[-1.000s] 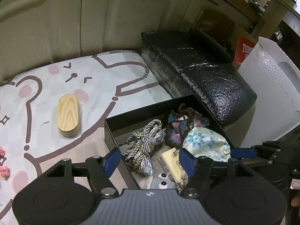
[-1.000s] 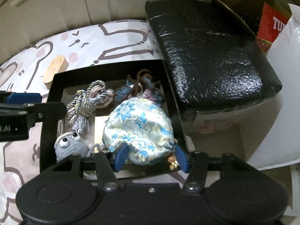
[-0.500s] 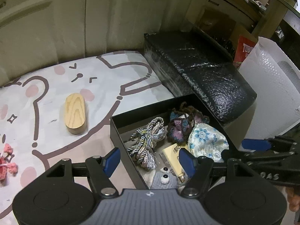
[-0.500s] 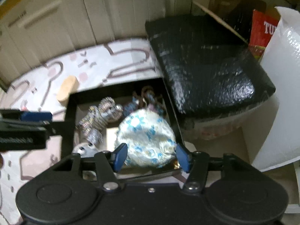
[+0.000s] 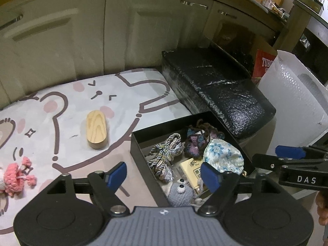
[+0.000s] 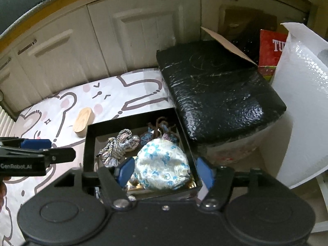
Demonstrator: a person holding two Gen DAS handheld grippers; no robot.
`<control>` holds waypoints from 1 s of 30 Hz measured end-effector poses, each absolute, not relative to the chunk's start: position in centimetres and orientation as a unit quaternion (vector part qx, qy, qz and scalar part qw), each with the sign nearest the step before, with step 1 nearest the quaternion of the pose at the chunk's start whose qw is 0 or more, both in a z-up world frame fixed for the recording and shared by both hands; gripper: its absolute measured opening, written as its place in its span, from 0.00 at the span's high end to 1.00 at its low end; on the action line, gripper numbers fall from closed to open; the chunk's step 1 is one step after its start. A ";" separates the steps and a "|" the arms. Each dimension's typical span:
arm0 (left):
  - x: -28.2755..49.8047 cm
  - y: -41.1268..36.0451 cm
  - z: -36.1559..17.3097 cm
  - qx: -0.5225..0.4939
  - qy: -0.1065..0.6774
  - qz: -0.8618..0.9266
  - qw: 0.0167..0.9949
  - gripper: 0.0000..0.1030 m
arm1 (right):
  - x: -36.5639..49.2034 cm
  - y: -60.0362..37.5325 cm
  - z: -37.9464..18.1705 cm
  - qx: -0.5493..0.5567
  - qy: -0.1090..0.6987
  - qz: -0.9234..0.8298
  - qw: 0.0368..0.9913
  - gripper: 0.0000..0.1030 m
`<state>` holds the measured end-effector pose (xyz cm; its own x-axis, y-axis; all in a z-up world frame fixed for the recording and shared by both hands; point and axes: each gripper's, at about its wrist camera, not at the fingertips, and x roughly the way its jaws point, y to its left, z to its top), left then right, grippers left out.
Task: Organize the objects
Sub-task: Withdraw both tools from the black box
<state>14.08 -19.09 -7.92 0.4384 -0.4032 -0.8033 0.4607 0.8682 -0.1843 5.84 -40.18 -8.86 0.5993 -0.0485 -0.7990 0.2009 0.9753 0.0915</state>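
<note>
Nearest, the left tool [image 5: 164, 174] and right tool [image 6: 164, 171] hang above the black box [image 5: 141, 149], jaws opening, gripping nothing. The floral pouch [image 6: 162, 165] lies inside the box. Beyond the box's left wall, the wooden block [image 5: 96, 129] probably comes next: approach from above, gripping its narrow sides.

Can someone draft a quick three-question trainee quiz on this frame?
1. True or false: the wooden block lies inside the black box.
2. Which item lies on the mat: A) floral pouch B) pink crochet toy C) braided cord?
3. Fill in: the grey toy with googly eyes sits in the box's ___ end, by the camera.

Key: 1 false; 2 B; 3 near.
</note>
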 end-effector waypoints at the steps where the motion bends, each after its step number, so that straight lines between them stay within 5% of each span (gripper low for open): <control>1: 13.9 -19.0 -7.8 0.033 0.463 -0.254 0.849 0.18 | 5.7 -40.2 -8.8 0.086 0.440 -0.072 0.891 0.26; 14: 12.5 -17.0 -6.6 0.042 0.444 -0.237 0.863 0.00 | 3.6 -39.8 -8.0 0.081 0.414 -0.087 0.903 0.01; 30: 11.4 -15.4 -6.4 0.042 0.440 -0.235 0.865 0.00 | 2.1 -39.0 -7.7 0.068 0.404 -0.106 0.906 0.00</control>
<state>11.40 -15.40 -6.40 0.5016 -0.3704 -0.7818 0.4443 0.8857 -0.1345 2.08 -39.02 -7.68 0.6516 -0.1366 -0.7462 0.2463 0.9685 0.0378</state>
